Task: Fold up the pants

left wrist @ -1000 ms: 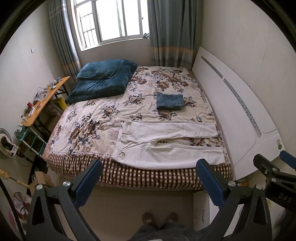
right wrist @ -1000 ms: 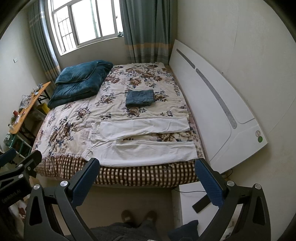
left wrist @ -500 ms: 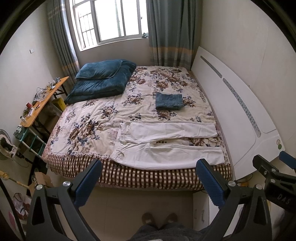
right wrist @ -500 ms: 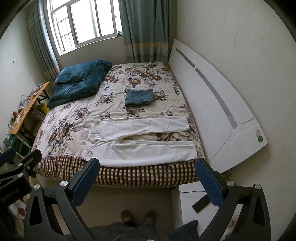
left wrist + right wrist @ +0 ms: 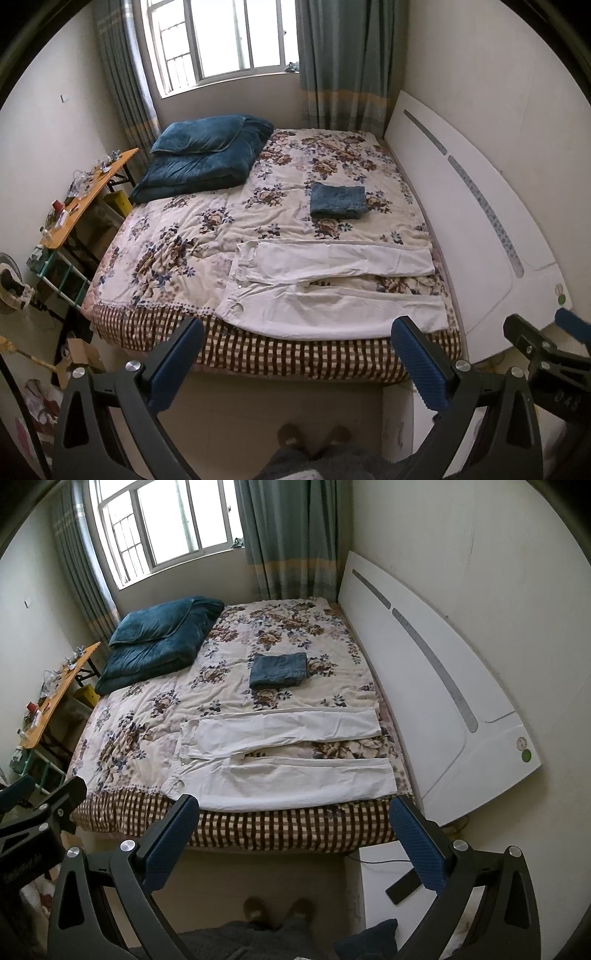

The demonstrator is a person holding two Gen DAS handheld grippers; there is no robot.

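Observation:
White pants (image 5: 332,291) lie spread flat along the near edge of the bed, waist to the left, both legs stretched right; they also show in the right wrist view (image 5: 288,764). My left gripper (image 5: 295,354) is open and empty, held above the floor in front of the bed, short of the pants. My right gripper (image 5: 291,834) is open and empty too, at the same distance. Each gripper shows at the edge of the other's view.
The bed's floral cover (image 5: 177,236) has a checked skirt. Folded blue jeans (image 5: 338,201) lie mid-bed, a teal quilt and pillow (image 5: 199,158) at the far left. White headboard (image 5: 480,229) at right, cluttered orange side table (image 5: 85,195) at left, white nightstand (image 5: 384,882) near right.
Both views have shifted only slightly. The pants have not moved and both grippers stay open.

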